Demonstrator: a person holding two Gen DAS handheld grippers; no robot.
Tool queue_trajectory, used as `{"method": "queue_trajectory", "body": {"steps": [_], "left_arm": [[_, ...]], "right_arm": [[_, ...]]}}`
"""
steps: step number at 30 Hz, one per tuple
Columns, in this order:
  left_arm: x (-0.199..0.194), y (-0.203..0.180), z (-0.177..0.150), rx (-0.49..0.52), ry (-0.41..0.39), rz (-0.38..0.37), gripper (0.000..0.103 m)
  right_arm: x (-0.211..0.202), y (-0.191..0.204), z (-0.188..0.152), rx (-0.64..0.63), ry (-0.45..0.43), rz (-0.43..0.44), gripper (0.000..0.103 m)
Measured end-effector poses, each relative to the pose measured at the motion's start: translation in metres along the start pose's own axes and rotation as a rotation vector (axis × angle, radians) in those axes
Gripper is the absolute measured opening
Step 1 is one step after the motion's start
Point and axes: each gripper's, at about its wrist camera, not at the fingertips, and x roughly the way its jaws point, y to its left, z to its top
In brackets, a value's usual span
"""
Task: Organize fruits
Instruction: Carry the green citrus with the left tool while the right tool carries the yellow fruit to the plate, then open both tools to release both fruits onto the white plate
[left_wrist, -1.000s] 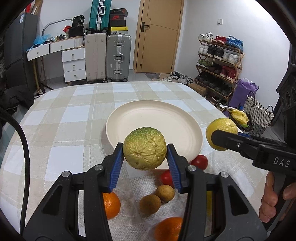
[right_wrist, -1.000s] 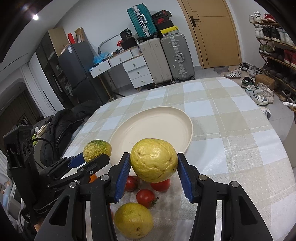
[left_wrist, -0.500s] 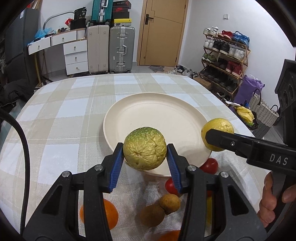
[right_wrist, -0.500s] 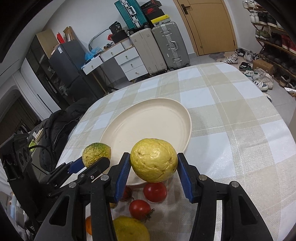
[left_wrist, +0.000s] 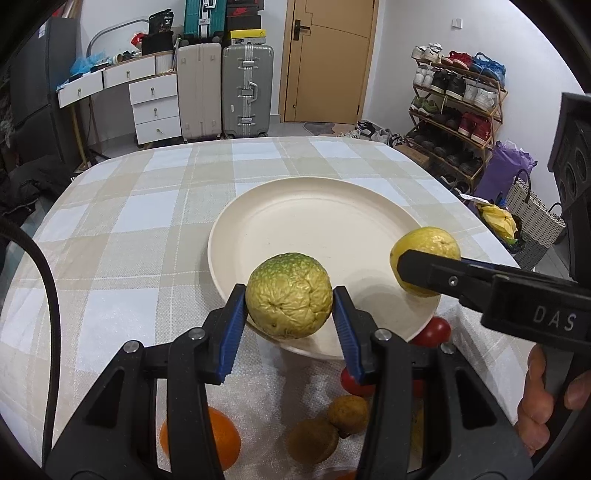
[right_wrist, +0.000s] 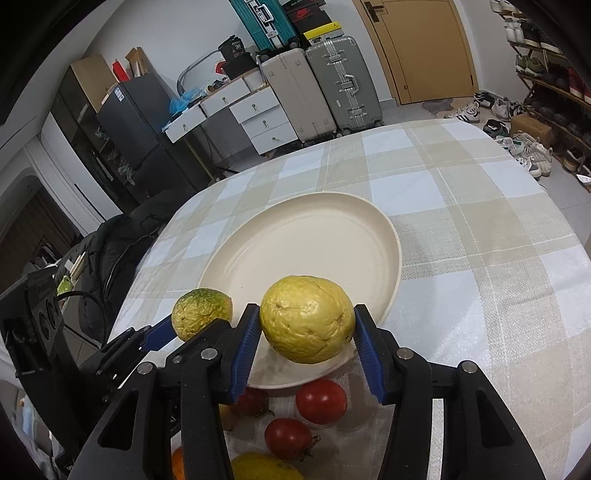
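Note:
My left gripper (left_wrist: 290, 317) is shut on a green-yellow wrinkled citrus fruit (left_wrist: 289, 295), held just above the near rim of the cream plate (left_wrist: 321, 221). My right gripper (right_wrist: 306, 332) is shut on a yellow wrinkled citrus fruit (right_wrist: 306, 319), also over the plate's (right_wrist: 306, 236) near rim. Each view shows the other gripper with its fruit: the yellow fruit (left_wrist: 424, 251) at the right, the green-yellow fruit (right_wrist: 201, 314) at the left. Nothing lies on the plate.
Loose fruit lies on the checked tablecloth (left_wrist: 122, 229) near me: red tomatoes (right_wrist: 321, 400), an orange (left_wrist: 218, 439), two small brown fruits (left_wrist: 347, 413) and another yellow fruit (right_wrist: 262, 467). A hand (left_wrist: 546, 398) holds the right gripper's handle. Suitcases, drawers and a shoe rack stand beyond the table.
Both grippers moved forward and a little down with their fruits, from above the loose fruit to over the plate's near rim. The grips stayed the same.

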Motion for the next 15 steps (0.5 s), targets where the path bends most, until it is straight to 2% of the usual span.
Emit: {"method": "queue_trajectory", "body": {"steps": [15], "left_arm": [[0.000, -0.001, -0.001, 0.011, 0.007, 0.007, 0.044]], "right_arm": [[0.017, 0.003, 0.005, -0.006, 0.023, -0.019, 0.051]]}}
